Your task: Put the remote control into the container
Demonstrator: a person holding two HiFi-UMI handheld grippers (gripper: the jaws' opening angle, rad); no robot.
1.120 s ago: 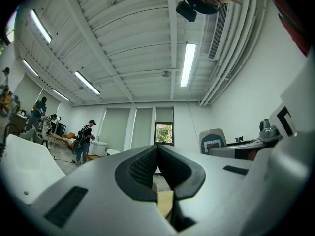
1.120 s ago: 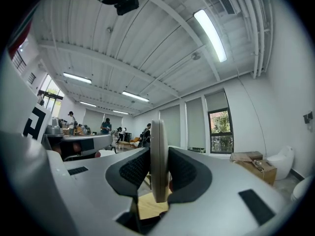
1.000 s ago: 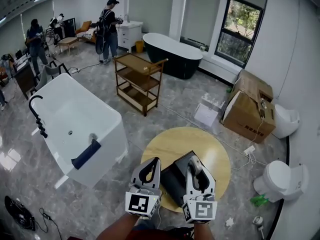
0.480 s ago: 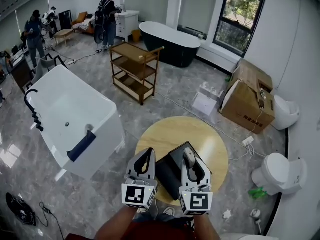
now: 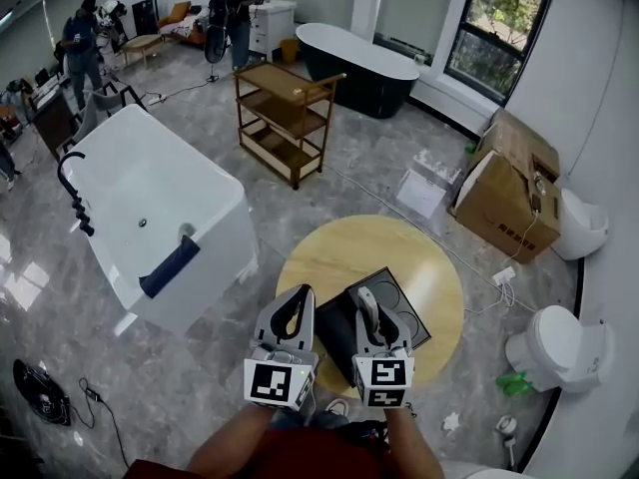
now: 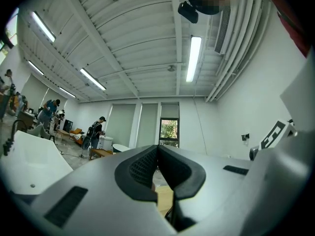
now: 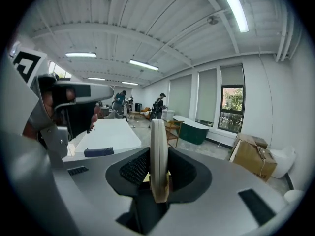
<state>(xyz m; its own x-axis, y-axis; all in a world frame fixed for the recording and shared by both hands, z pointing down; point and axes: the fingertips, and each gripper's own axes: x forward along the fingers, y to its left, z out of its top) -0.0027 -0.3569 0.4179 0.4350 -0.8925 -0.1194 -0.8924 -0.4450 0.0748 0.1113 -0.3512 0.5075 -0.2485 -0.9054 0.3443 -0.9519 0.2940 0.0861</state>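
In the head view my right gripper [image 5: 365, 305] is shut on a pale grey remote control [image 5: 366, 303]. The remote stands on edge between the pads, over the near part of a black container [image 5: 416, 329]. The container lies on a round wooden table [image 5: 344, 252]. In the right gripper view the remote control [image 7: 158, 149] sticks up out of my right gripper [image 7: 158, 167], pinched on both flat sides. My left gripper [image 5: 302, 299] hovers just left of the container, shut and empty. In the left gripper view the pads of my left gripper [image 6: 158, 154] meet at their tips.
A white bathtub [image 5: 150, 213] stands left of the table. A wooden trolley [image 5: 288, 118] and a black bathtub [image 5: 364, 63] are beyond it. Cardboard boxes [image 5: 509, 183] and a toilet [image 5: 559, 352] are on the right. People stand at the far back left.
The head view has shifted a little. My right gripper has drifted left, closer to the left one, with the remote still held upright in it. My left gripper stays shut.
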